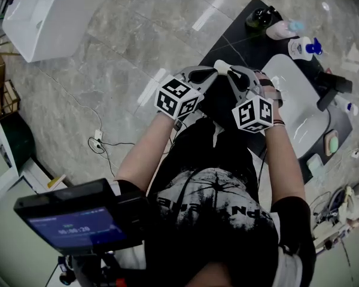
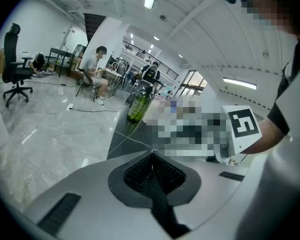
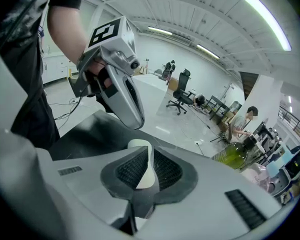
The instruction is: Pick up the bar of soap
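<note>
My right gripper (image 3: 148, 154) is pinched narrowly on the bar of soap (image 3: 144, 174), low in the centre of its view. The bar is thin, smooth and cream-white with rounded corners, standing on edge between the ribbed pads, its top poking past my tips. In the head view it sits upper centre, above the dark counter (image 1: 239, 48). My left gripper (image 2: 152, 156) is closed tight on nothing.

Glossy stone floor (image 1: 137, 34) — smooth cream bar of soap (image 3: 146, 173), ribbed matt black pads (image 3: 132, 169) on the right tool (image 3: 148, 150).
</note>
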A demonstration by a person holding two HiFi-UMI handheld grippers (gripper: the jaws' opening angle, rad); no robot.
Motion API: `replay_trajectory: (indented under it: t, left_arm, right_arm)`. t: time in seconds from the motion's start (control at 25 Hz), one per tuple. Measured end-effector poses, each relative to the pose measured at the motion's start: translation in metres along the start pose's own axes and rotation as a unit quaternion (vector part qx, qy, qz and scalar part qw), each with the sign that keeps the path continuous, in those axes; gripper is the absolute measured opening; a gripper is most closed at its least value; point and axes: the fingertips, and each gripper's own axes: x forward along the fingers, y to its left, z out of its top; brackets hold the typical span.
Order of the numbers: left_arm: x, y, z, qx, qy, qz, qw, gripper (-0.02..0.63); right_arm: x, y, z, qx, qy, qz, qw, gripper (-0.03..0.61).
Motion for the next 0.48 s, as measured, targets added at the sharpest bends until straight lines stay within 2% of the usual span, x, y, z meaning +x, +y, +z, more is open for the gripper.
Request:
replay_trajectory:
  t: [0.12,0.48]
  left_arm:
    - [-0.005,-0.013,0.009,0.018,-0.013,-0.007,0.9997,0.011]
    - [-0.024,-0.056,0.056,0.063,-0.083,-0.032,0.994,0.009]
  right_arm:
    - [-0.012,-0.002,0.005,0.011,-0.008,-0.017,1.0,0.018]
    - [-0.07,-0.012,0.03,0.084,-0.038,-0.06,0.994,0.012]
